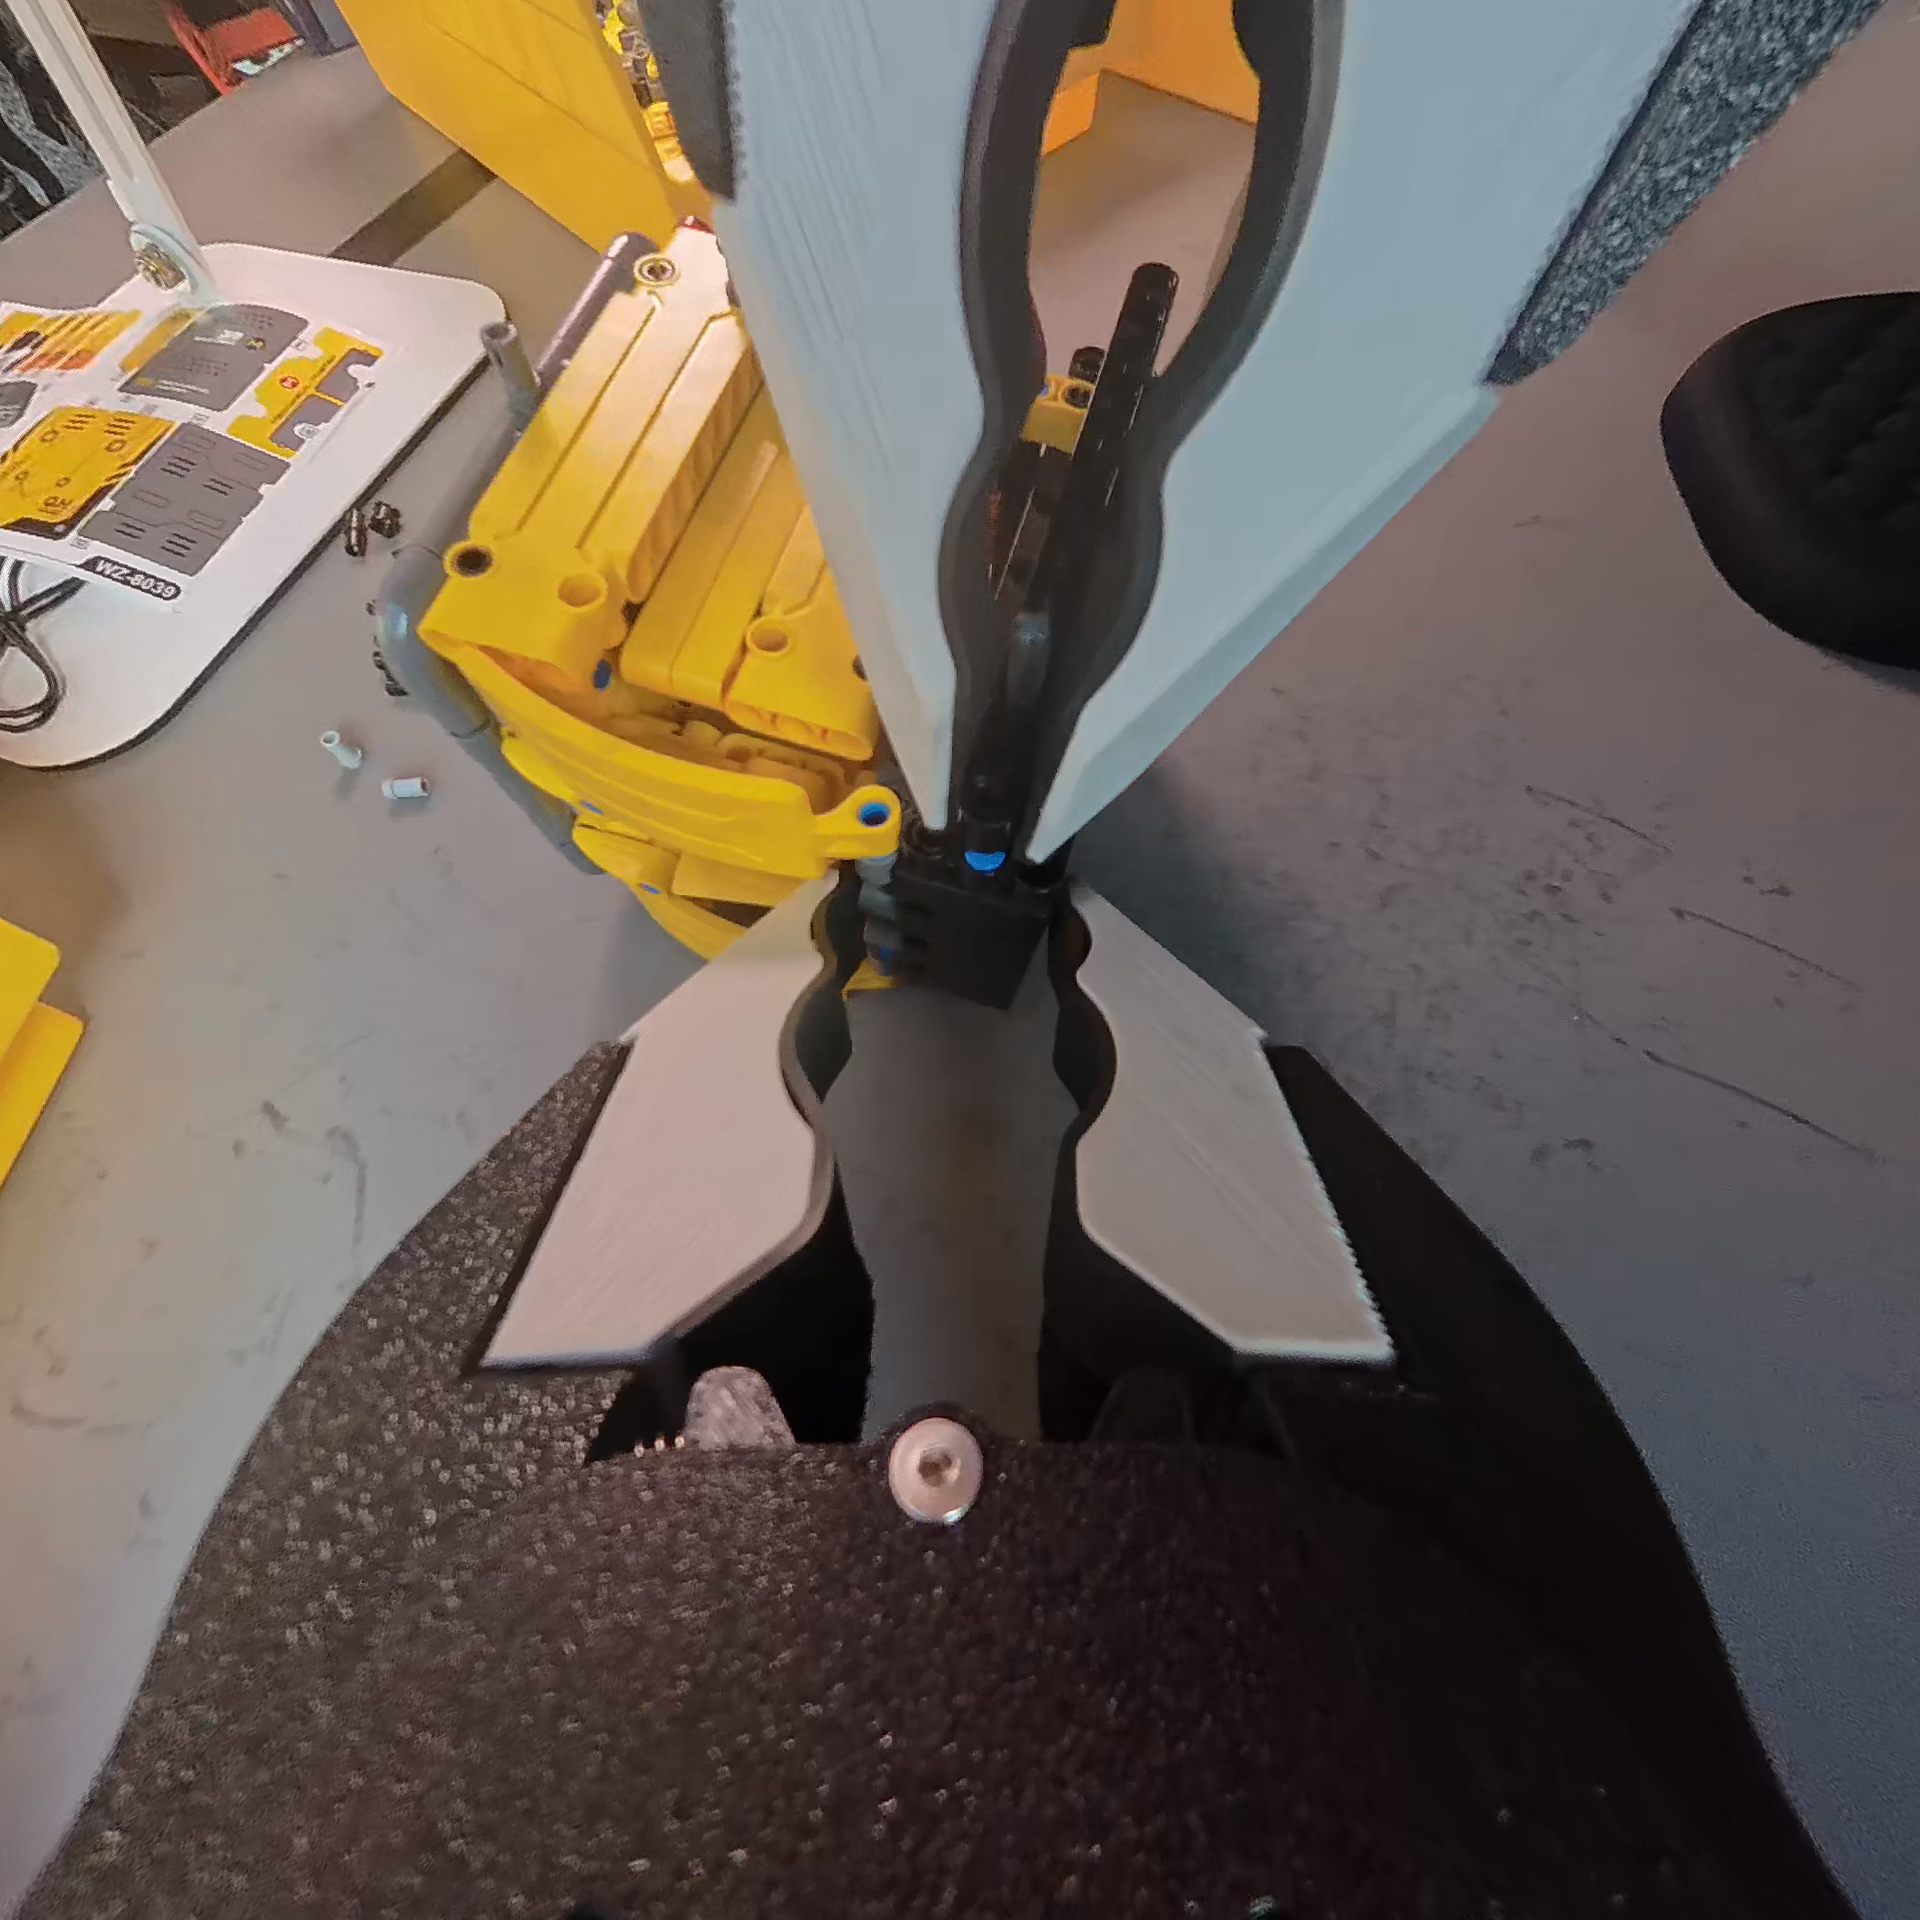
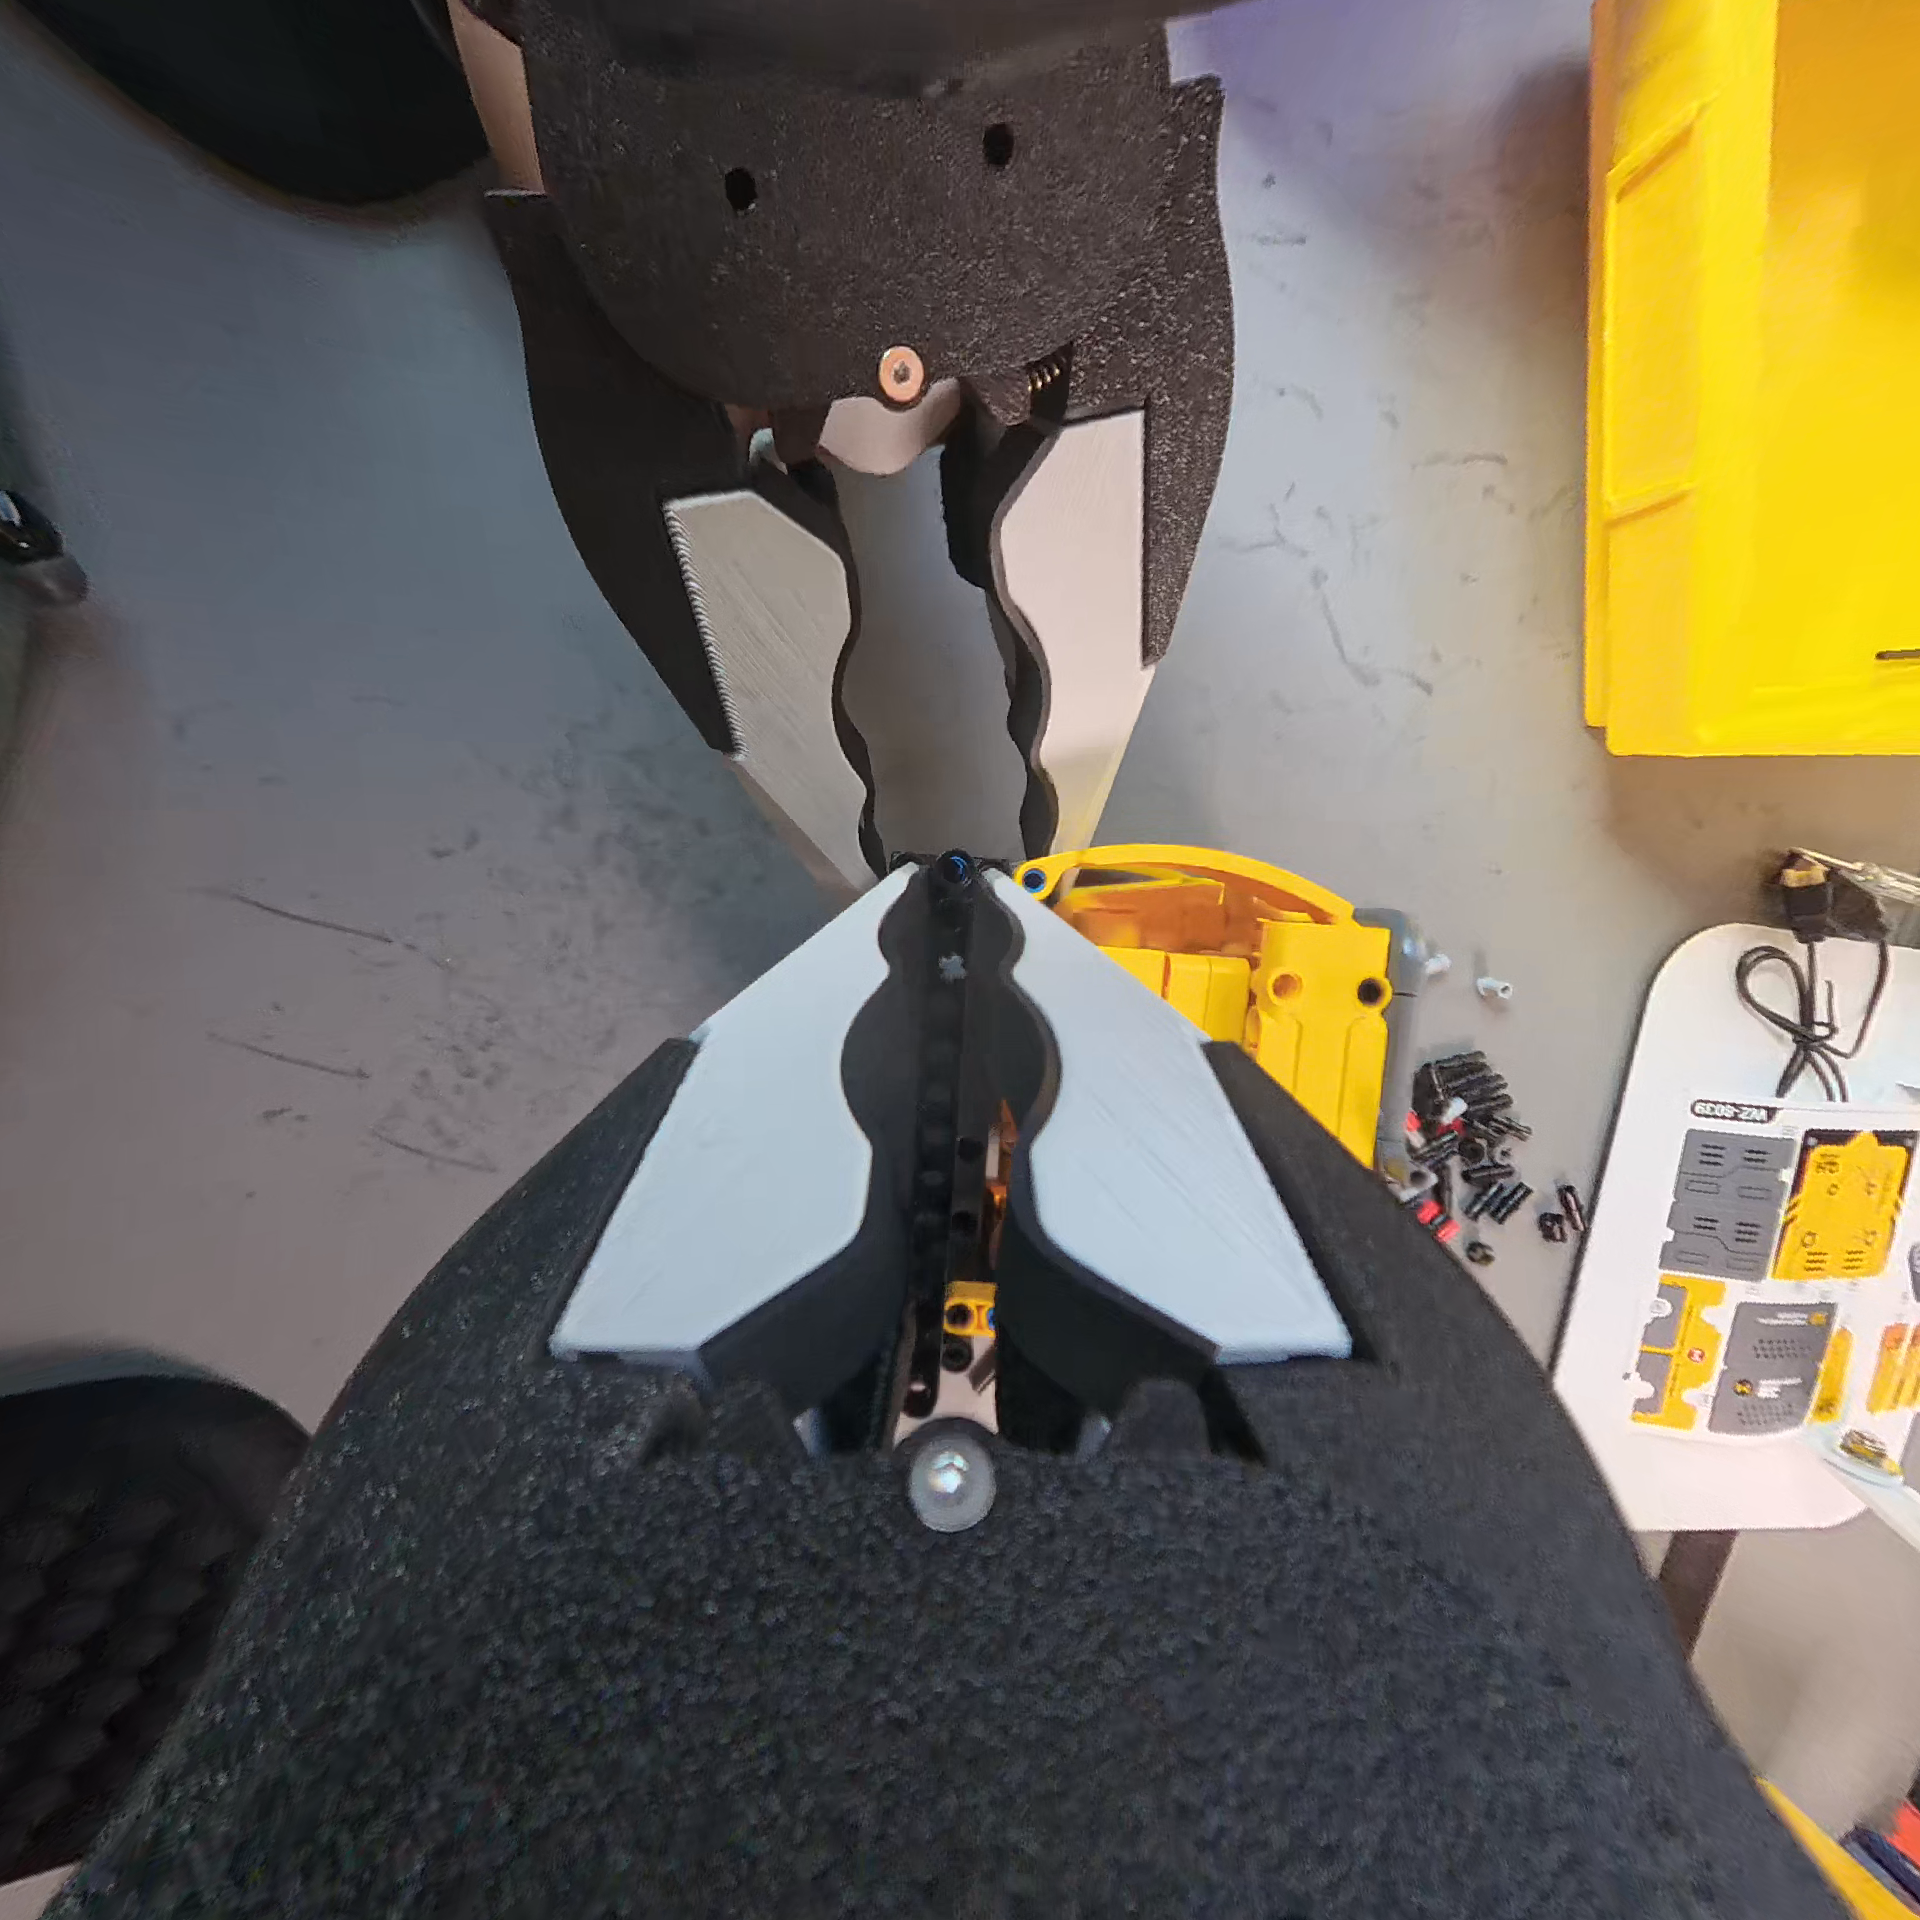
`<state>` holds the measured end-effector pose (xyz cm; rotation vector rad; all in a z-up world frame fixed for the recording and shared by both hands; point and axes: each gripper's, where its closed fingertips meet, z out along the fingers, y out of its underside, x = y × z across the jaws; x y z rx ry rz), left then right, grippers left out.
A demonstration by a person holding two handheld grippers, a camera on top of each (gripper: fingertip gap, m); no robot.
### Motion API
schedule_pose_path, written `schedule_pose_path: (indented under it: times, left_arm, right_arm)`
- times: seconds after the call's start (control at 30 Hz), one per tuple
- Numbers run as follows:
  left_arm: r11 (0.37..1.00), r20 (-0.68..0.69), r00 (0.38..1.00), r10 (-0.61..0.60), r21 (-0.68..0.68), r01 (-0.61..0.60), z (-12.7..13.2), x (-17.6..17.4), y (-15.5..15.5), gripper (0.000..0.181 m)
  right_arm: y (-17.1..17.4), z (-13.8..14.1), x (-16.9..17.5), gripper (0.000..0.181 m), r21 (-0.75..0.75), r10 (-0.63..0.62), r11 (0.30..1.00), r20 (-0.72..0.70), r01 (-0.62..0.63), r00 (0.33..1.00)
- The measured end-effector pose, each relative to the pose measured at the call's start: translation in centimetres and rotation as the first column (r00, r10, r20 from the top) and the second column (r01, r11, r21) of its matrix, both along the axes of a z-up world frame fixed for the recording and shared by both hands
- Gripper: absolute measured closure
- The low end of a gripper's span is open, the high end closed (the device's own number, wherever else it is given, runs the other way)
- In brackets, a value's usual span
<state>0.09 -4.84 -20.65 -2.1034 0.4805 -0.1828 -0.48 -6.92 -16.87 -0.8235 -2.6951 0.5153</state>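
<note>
My left gripper (image 1: 951, 914) is shut on a small black block (image 1: 971, 940) with blue pins, held just above the grey table. The block sits against the end of a yellow brick-built model (image 1: 665, 582) that lies on the table. My right gripper (image 2: 953, 873) is shut on a long black beam with holes (image 2: 951, 1091) that runs back between its fingers. The beam's tip, with a blue pin, meets the top of the block. The two grippers face each other tip to tip; the right gripper (image 1: 992, 831) shows in the left wrist view and the left gripper (image 2: 956, 847) in the right wrist view.
A white board with a sticker sheet (image 1: 156, 416) and a black cable (image 2: 1808, 997) lies beside the model (image 2: 1247, 966). A pile of small black pins (image 2: 1475, 1143) and two grey connectors (image 1: 374, 769) lie loose. A yellow box (image 2: 1756, 364) stands behind. A black round object (image 1: 1808, 478) is nearby. The left gripper's tips are roughly 4 cm from the right gripper's.
</note>
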Motion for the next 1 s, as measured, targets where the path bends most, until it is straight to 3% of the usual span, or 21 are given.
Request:
schedule_pose_path:
  times: [0.23,0.4,0.6,0.77,1.0]
  left_arm:
    - [0.999,0.05,0.998,-0.025,0.026,0.024,0.2,0.1,0.0,0.146]
    - [0.999,0.071,0.997,-0.04,0.034,0.038,0.3,0.0,-0.3,0.139]
    - [0.997,0.054,0.996,-0.065,0.046,0.062,0.2,-0.3,0.0,0.127]
    - [0.995,0.044,0.995,-0.095,0.044,0.093,0.1,0.1,0.3,0.138]
    - [0.996,0.04,0.995,-0.089,0.026,0.088,0.0,0.2,0.4,0.14]
  right_arm:
    - [0.3,0.3,-0.1,0.174,0.018,-0.013,1.0,0.025,0.012,1.0]
    - [0.4,1.3,0.0,0.161,0.019,-0.013,1.0,-0.007,0.013,1.0]
    - [-0.1,0.8,0.0,0.17,0.044,0.016,0.999,0.01,-0.016,1.0]
    - [0.0,0.6,-0.1,0.174,0.065,-0.014,0.998,0.036,0.011,0.999]
    - [0.2,0.5,0.1,0.175,0.124,-0.051,0.991,0.068,0.042,0.996]
